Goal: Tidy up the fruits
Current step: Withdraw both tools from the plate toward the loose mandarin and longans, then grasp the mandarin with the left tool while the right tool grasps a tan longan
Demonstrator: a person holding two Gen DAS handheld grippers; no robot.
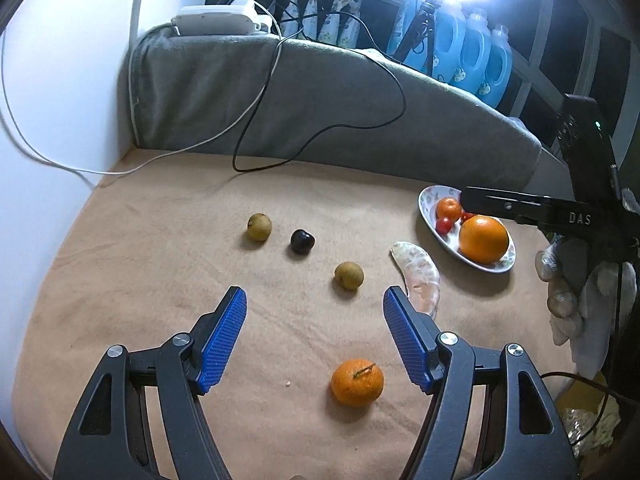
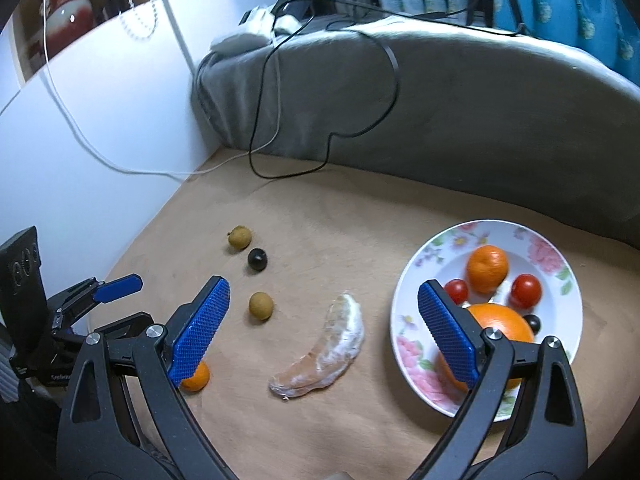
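My left gripper (image 1: 315,300) is open and empty, above a small tangerine (image 1: 357,381) on the tan cloth. Ahead lie two brown longans (image 1: 349,275) (image 1: 259,227), a dark cherry (image 1: 302,241) and a peeled pomelo segment (image 1: 420,276). My right gripper (image 2: 324,300) is open and empty, above the pomelo segment (image 2: 324,356), beside a floral plate (image 2: 560,264). The plate holds a big orange (image 2: 500,324), a tangerine (image 2: 487,268), two cherry tomatoes (image 2: 526,291) and a dark cherry (image 2: 533,323).
A grey cushion (image 1: 320,96) lines the back of the tan cloth (image 1: 160,264), with black and white cables (image 1: 256,120) trailing down it. Blue detergent bottles (image 1: 472,52) stand behind. A white wall (image 1: 60,100) is on the left.
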